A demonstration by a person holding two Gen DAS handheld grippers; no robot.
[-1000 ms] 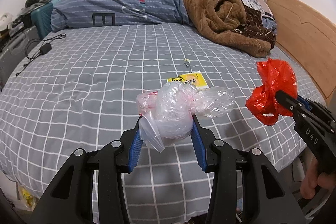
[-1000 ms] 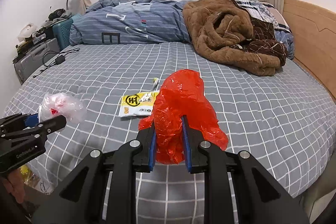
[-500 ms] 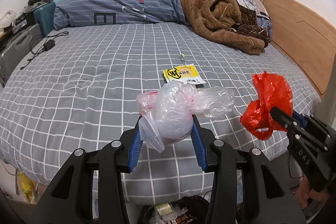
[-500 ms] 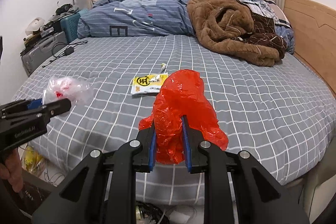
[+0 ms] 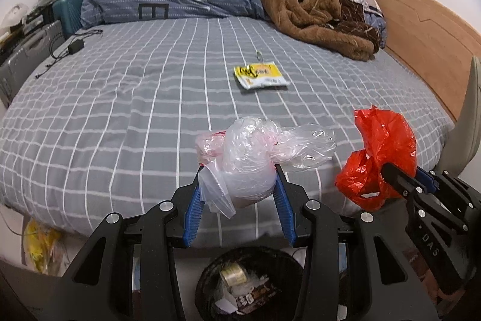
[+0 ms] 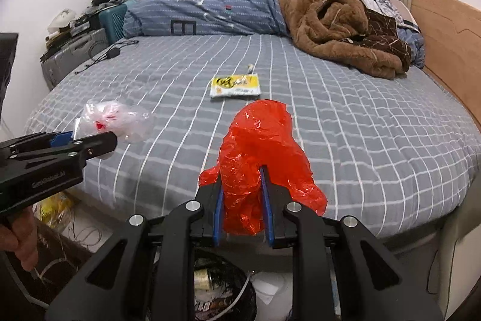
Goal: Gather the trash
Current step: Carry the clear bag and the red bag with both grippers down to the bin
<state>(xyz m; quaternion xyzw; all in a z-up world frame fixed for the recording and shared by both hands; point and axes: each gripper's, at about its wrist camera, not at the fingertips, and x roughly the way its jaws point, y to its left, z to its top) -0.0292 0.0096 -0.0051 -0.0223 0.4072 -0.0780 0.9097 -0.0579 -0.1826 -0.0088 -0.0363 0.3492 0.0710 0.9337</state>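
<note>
Weighing almost nothing, the clear plastic bag (image 5: 249,161) is soft, crinkly and slippery, so the left gripper (image 5: 237,194) clamps its bunched middle, loose tails spilling toward 2 o'clock. The red plastic bag (image 6: 255,167) handles alike, pinched at its gathered waist by the right gripper (image 6: 242,206). Both grippers tilt downward past the bed (image 5: 120,110) edge, with the black trash bin (image 5: 207,285) at 6 o'clock, probably right beneath. A yellow wrapper (image 5: 260,75) lies on the bed at 12 o'clock.
</note>
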